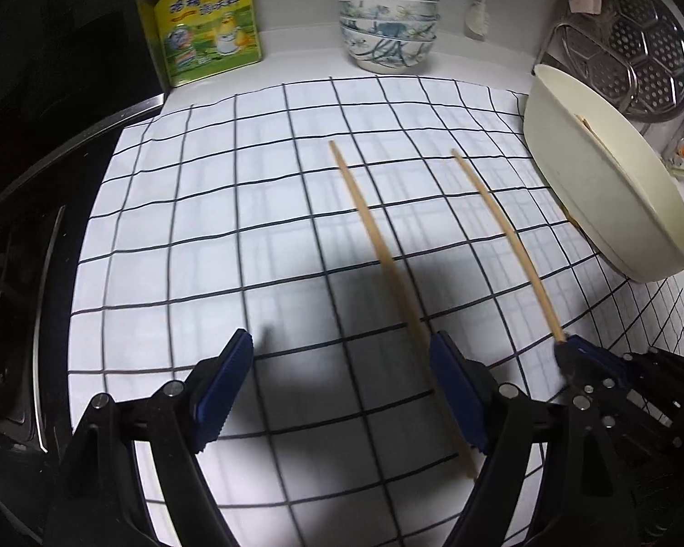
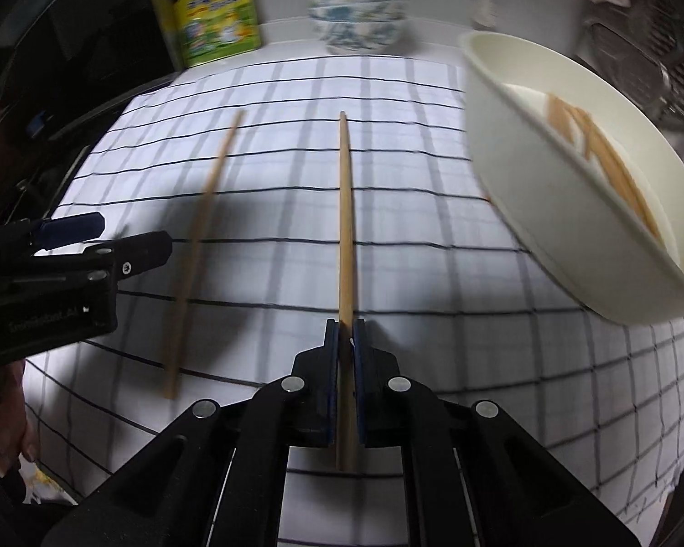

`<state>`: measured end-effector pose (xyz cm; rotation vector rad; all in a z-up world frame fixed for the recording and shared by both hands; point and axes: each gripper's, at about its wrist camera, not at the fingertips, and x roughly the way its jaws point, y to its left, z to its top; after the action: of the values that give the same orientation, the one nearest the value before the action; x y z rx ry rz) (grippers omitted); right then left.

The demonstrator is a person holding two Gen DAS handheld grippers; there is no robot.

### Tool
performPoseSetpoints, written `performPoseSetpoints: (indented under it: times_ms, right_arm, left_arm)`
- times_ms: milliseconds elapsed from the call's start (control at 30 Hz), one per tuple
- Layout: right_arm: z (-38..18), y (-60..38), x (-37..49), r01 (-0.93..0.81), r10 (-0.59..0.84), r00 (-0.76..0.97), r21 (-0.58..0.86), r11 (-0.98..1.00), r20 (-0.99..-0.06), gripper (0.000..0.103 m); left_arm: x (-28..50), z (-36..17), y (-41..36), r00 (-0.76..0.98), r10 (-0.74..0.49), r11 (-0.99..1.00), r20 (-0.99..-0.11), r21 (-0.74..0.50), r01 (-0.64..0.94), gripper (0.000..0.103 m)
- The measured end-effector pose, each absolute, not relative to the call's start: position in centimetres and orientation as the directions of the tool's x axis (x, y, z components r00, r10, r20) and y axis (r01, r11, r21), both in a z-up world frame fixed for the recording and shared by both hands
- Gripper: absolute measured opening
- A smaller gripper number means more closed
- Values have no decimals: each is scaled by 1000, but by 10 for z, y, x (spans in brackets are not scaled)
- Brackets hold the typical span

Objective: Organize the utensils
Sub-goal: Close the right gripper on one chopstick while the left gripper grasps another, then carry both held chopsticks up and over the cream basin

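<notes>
Chopsticks were the matter here. In the left wrist view, one chopstick (image 1: 378, 246) lay on the checked cloth (image 1: 205, 209), partly behind one finger of the wide-open, empty left gripper (image 1: 342, 383).

In the right wrist view, the right gripper (image 2: 346, 383) was clamped on the second chopstick (image 2: 344, 209). A cream tub (image 2: 547, 209) near it held more sticks. I think the stick should be kept level and lowered lengthwise into the tub.

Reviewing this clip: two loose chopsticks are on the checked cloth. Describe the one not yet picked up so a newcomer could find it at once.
Start at the white checked cloth covering the counter, with the cream tub at its right edge. Two wooden chopsticks run roughly side by side across it. The free chopstick is the one farther from the tub, lying flat beside the open left claw; the other chopstick is pinched in the right claw.
</notes>
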<state>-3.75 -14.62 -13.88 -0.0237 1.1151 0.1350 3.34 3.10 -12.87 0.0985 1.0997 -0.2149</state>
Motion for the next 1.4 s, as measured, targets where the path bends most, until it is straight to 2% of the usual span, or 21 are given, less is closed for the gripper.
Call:
performPoseSetpoints:
  times_ms: [333,433,533,667,733,833,900,933,967,1000,1033,1400]
  right_arm:
    - [-138,-166,-44,-72,88,434,63,995,-897,6]
    - [-137,-167,-42,-60,86,443,66,996,-892,17]
    - [-137,-165,-36,-64,85,442,63,996,-893,23]
    - [-140,-158,-29,-86,65,439,30,996,-896,36]
    - [-141,-154,-25,-95,51,438,10,995,-897,36]
    - [-142,-150,-21,-108,50,439,3,994,-897,36]
    - [-142,-149,-20,-119,60,437,9,993,-897,31]
    - [-142,-149,-18,-127,71,435,17,992,-898,25]
    - [-142,-147,-18,-135,73,435,14,991,-897,19]
    - [-142,-145,-17,-141,74,435,13,990,-897,15]
    - [-141,-144,-17,-146,80,433,18,989,-898,7]
    - [-123,-146,-17,-133,176,442,129,983,-880,6]
  left_arm:
    - [38,-139,21,445,-109,975,-889,-8,221,78]
    - [41,-142,19,444,-94,976,-891,5,218,78]
    - [44,-144,18,444,-82,978,-892,14,207,79]
    - [48,-145,15,460,-74,980,-885,21,199,80]
    - [49,-144,15,464,-81,980,-882,16,201,74]
    - [48,-142,11,470,-94,974,-878,16,224,58]
    - [46,-140,6,471,-109,969,-876,13,248,37]
    - [45,-139,5,469,-116,966,-876,11,259,30]
    - [45,-138,2,462,-125,962,-878,7,273,17]
    - [44,-138,0,456,-131,960,-880,3,281,11]
    - [44,-138,-1,451,-133,958,-882,1,286,10]
    - [41,-125,21,423,-150,968,-894,-47,245,7]
